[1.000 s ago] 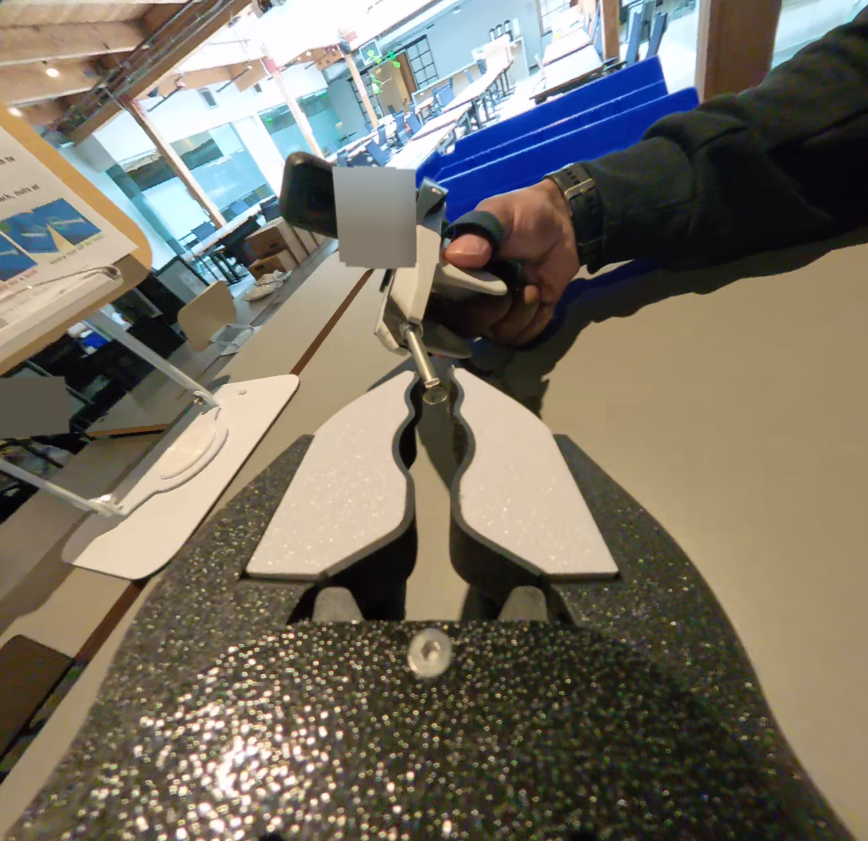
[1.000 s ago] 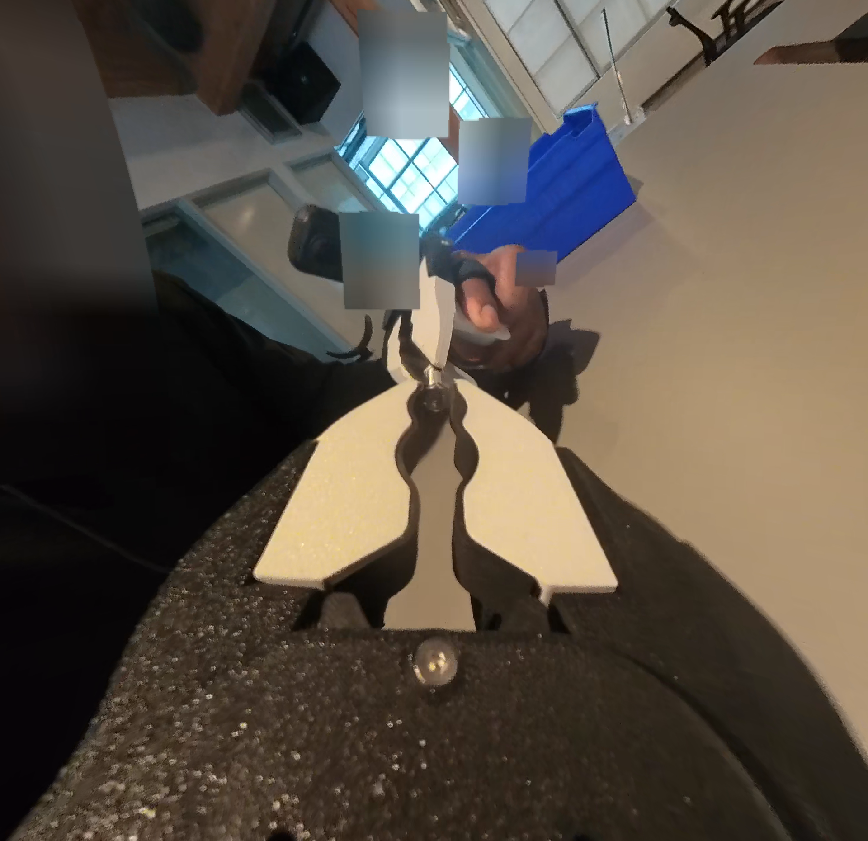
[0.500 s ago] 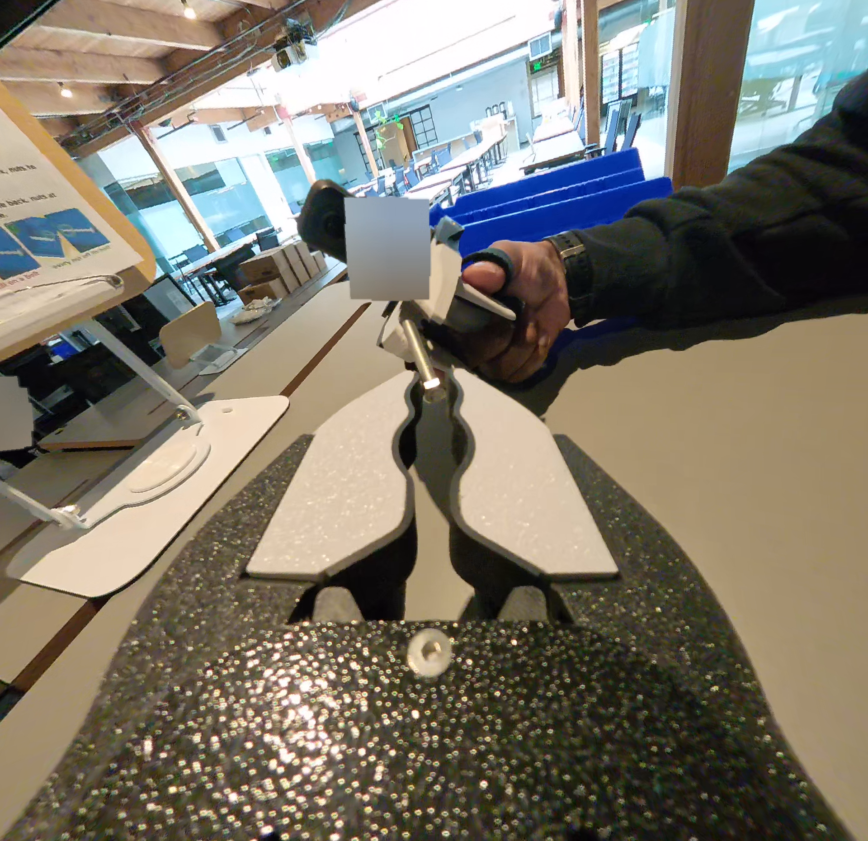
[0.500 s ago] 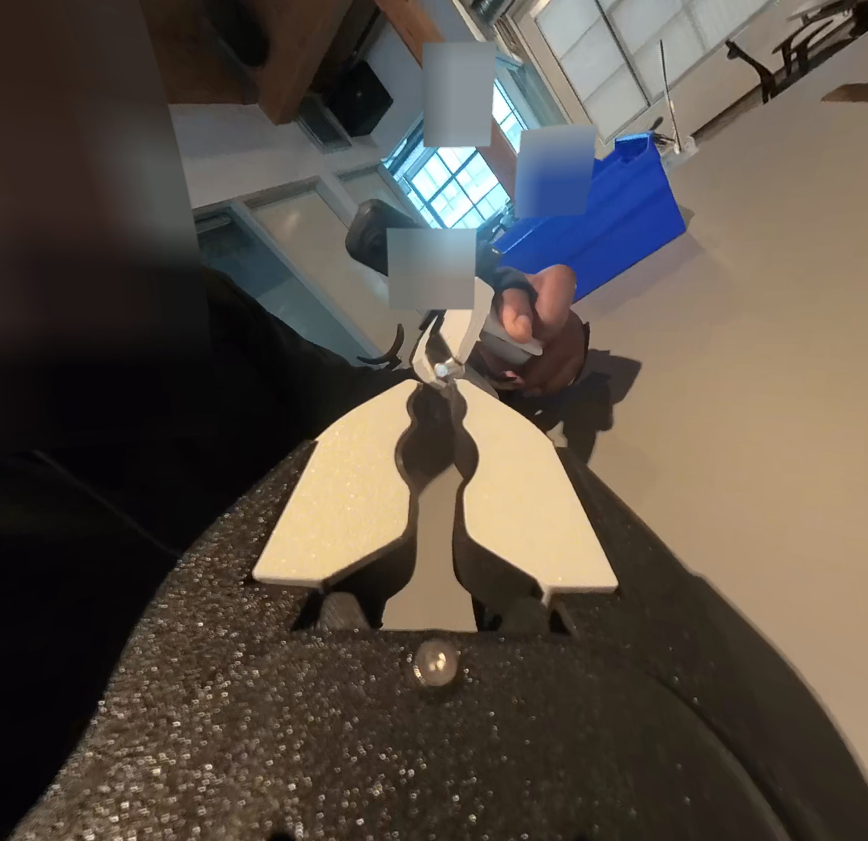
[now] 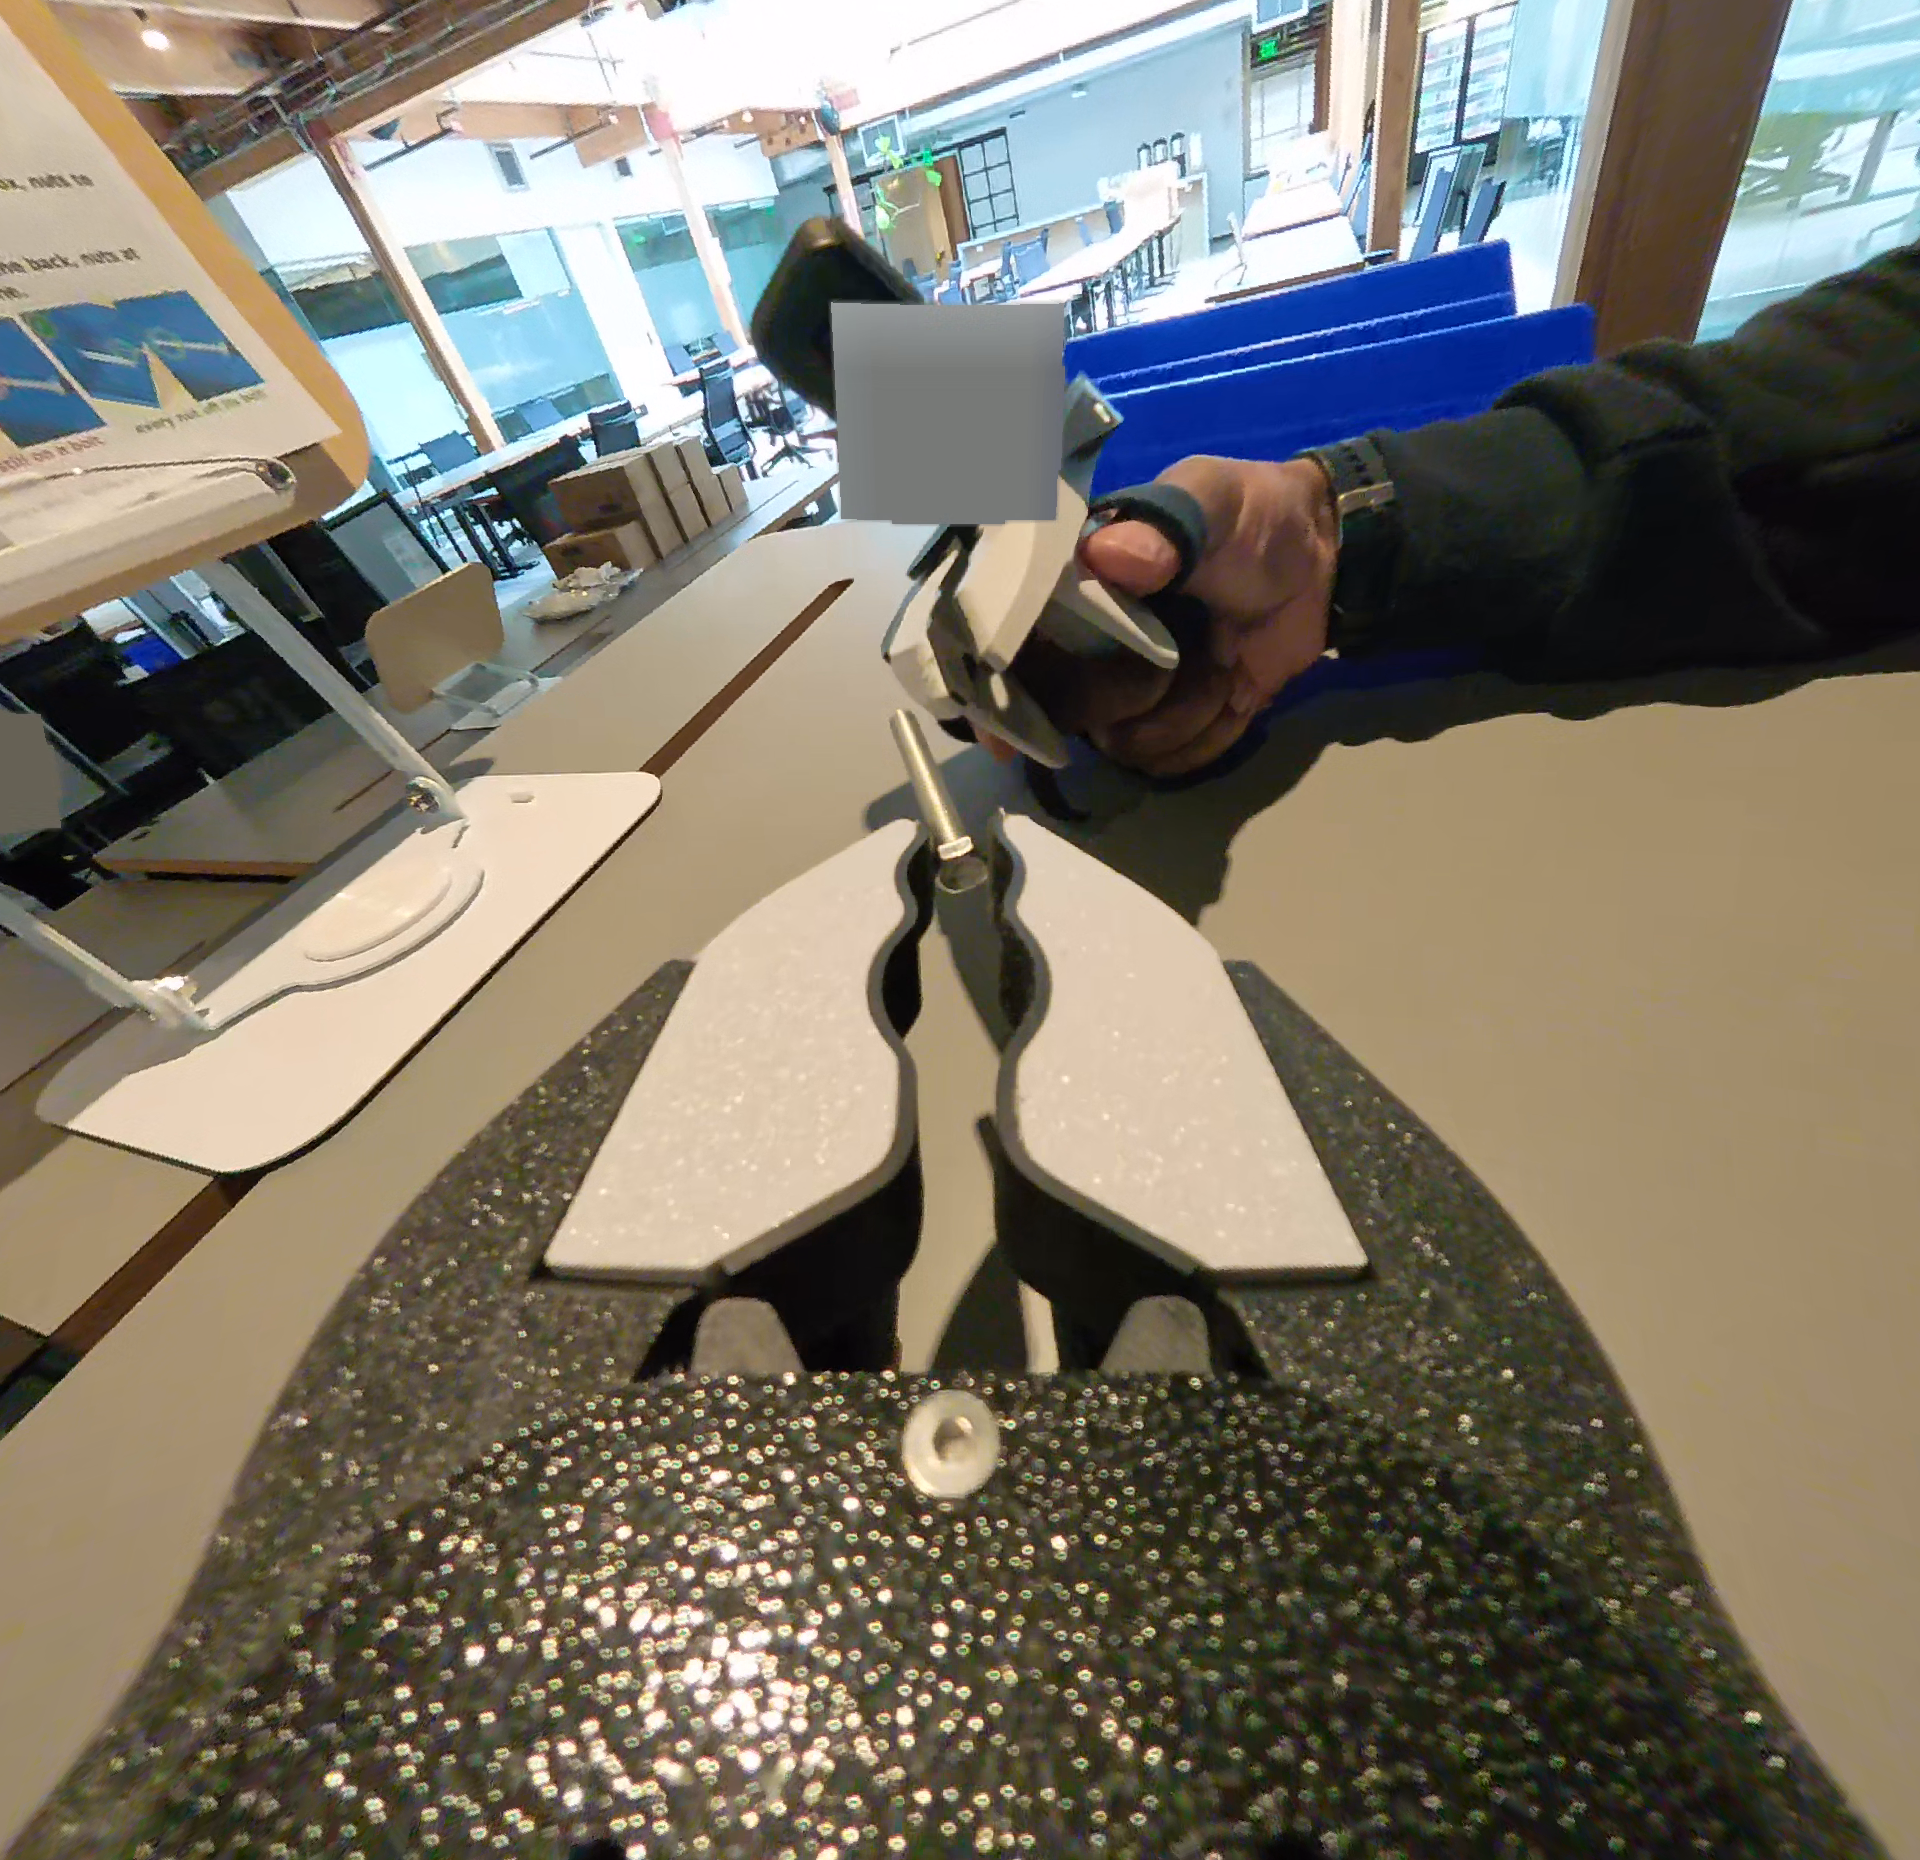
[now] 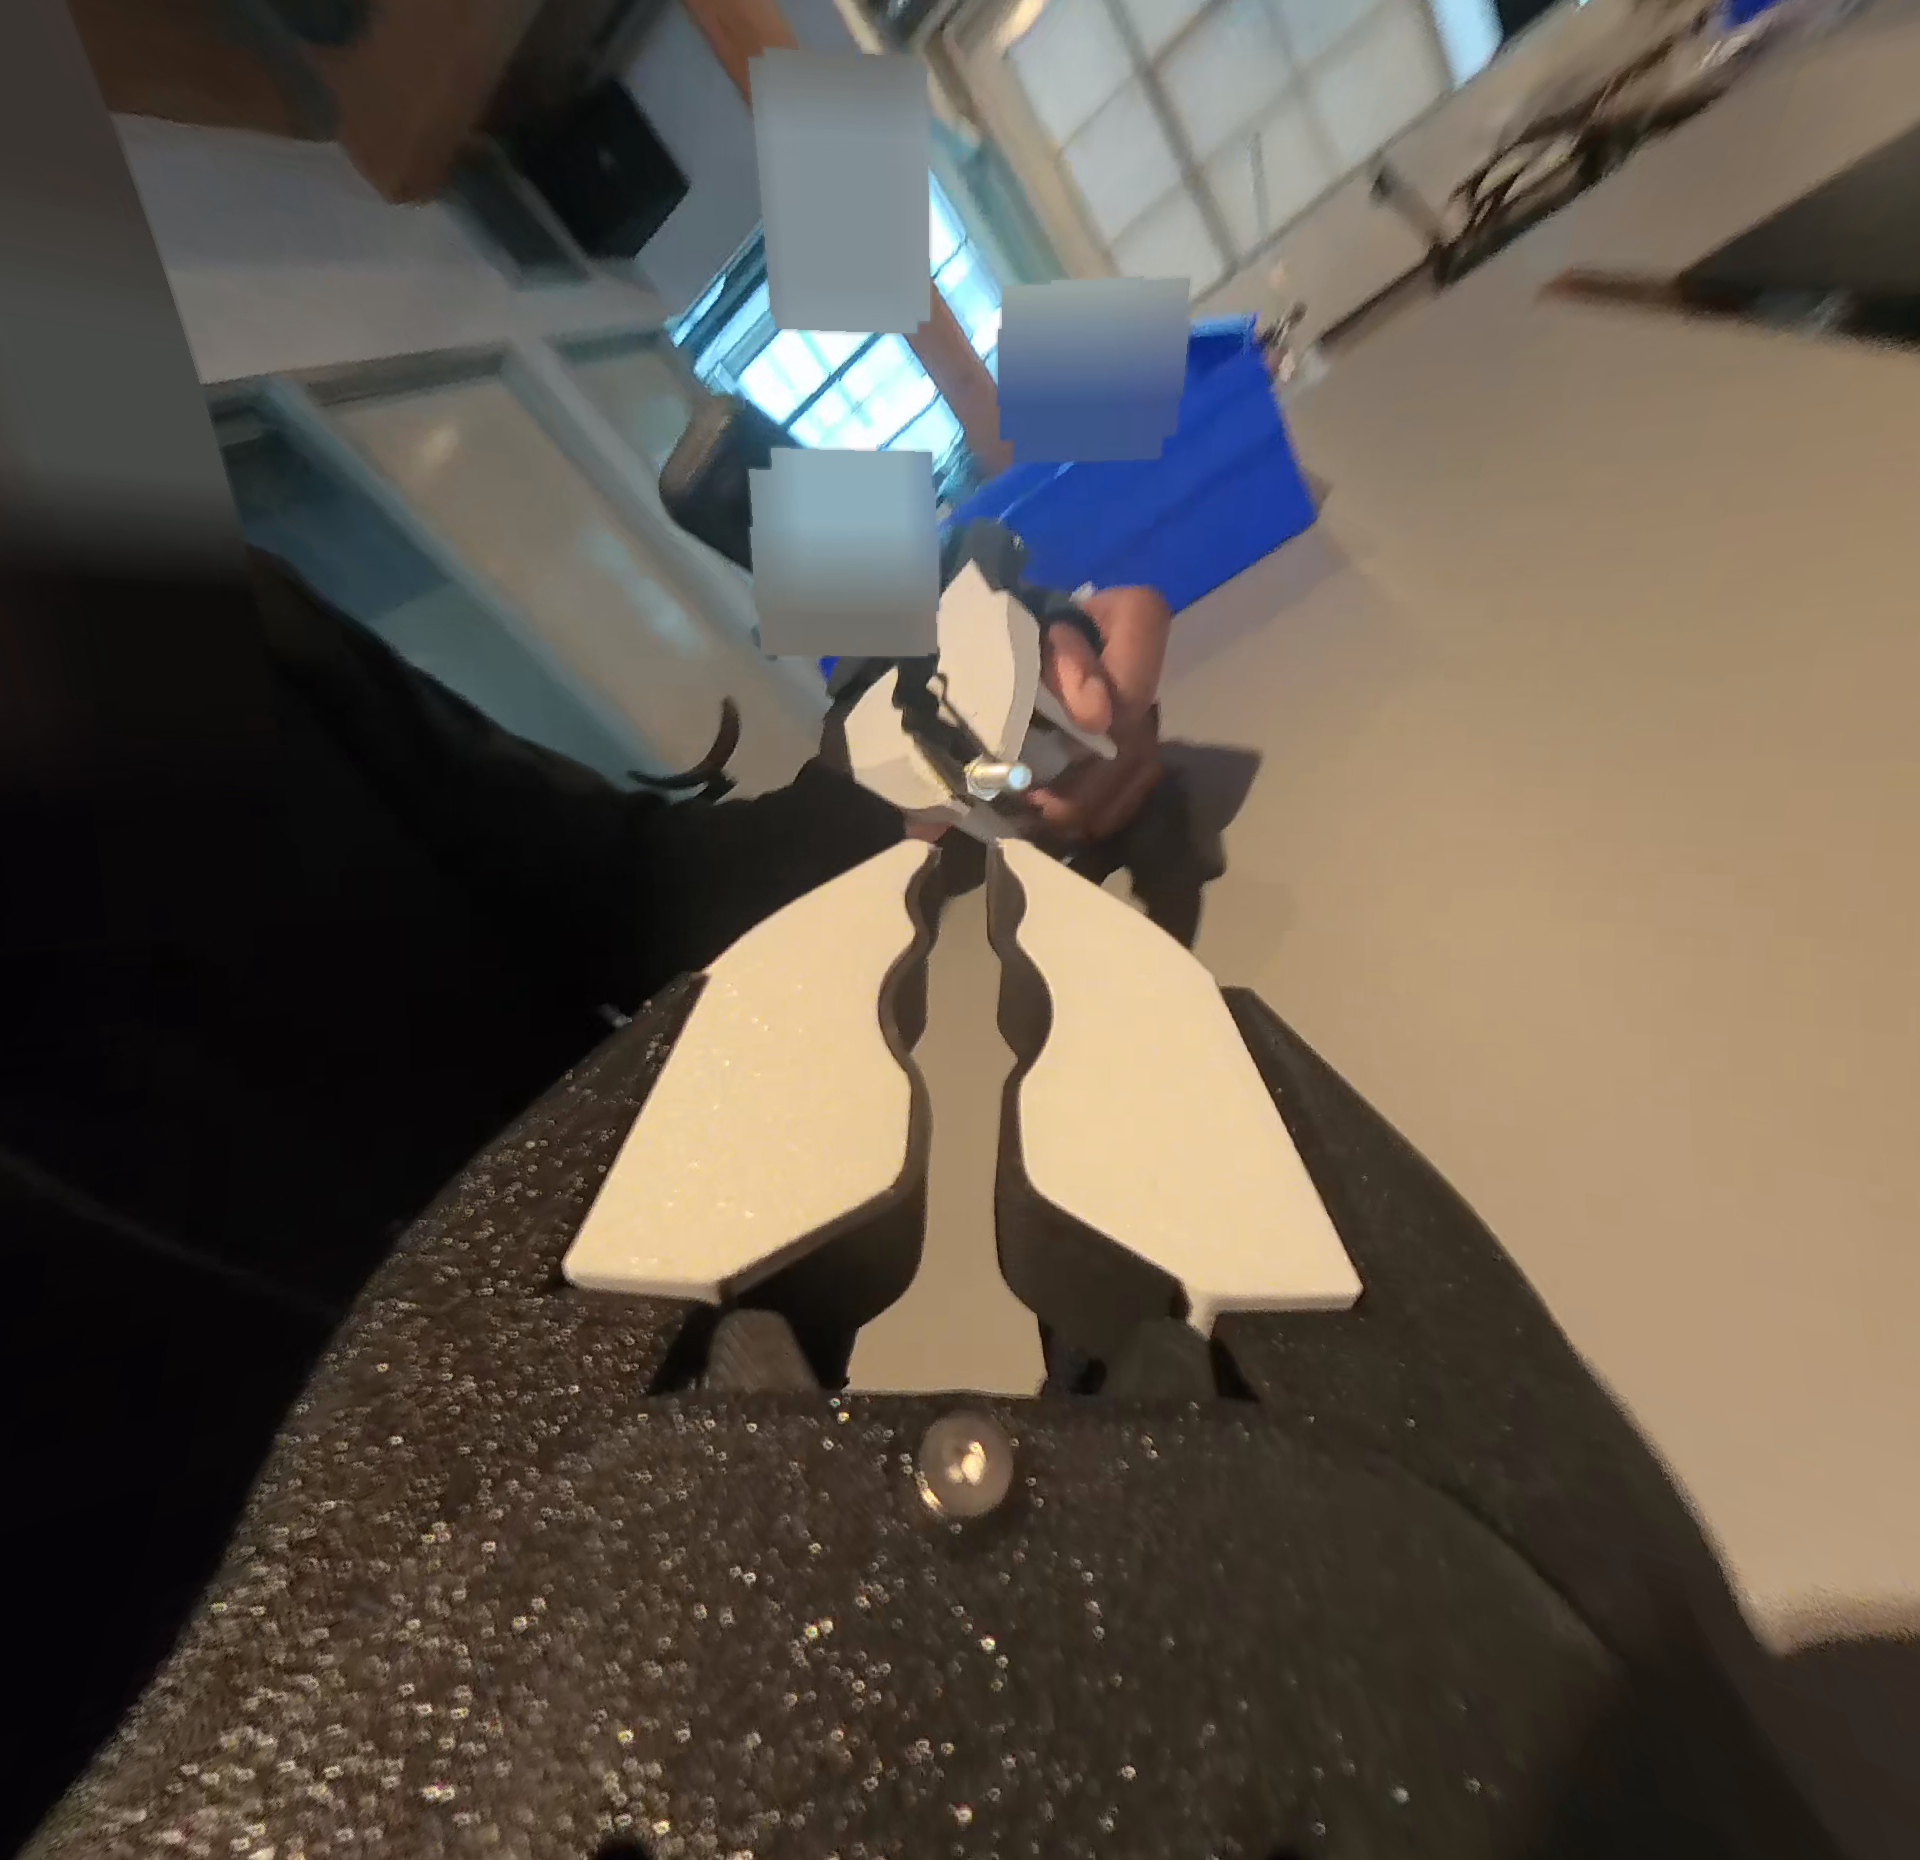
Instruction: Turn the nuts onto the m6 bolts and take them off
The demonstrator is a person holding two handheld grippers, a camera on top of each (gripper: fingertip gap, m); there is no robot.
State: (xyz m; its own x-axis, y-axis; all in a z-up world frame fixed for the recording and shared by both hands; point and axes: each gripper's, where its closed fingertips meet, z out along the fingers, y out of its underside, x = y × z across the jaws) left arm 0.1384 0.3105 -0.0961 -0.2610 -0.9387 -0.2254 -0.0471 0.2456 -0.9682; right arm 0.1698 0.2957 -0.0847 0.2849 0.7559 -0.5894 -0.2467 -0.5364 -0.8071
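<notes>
My left gripper (image 5: pixel 954 854) is shut on the head of a silver M6 bolt (image 5: pixel 925 782), whose thread sticks up and away, bare of any nut. My right gripper (image 5: pixel 971 714), held in a hand, hovers just beyond the bolt's tip, clear of it. In the right wrist view my right gripper (image 6: pixel 961 852) has its jaws nearly together with a narrow gap. The nut between them lies in shadow and barely shows. Ahead of it the left gripper (image 6: pixel 961 787) holds the bolt (image 6: pixel 1000 776), pointing toward me.
The grey table (image 5: pixel 1558 1031) lies under both grippers. A white stand base (image 5: pixel 343 937) with a tilted sign board stands at the left. Blue bins (image 5: pixel 1299 376) sit at the back, also in the right wrist view (image 6: pixel 1174 522). A dark sleeve (image 5: pixel 1662 522) reaches in from the right.
The right gripper was at the bolt's thread before. It has drawn back off the end of the bolt, which now stands free and bare in the left gripper.
</notes>
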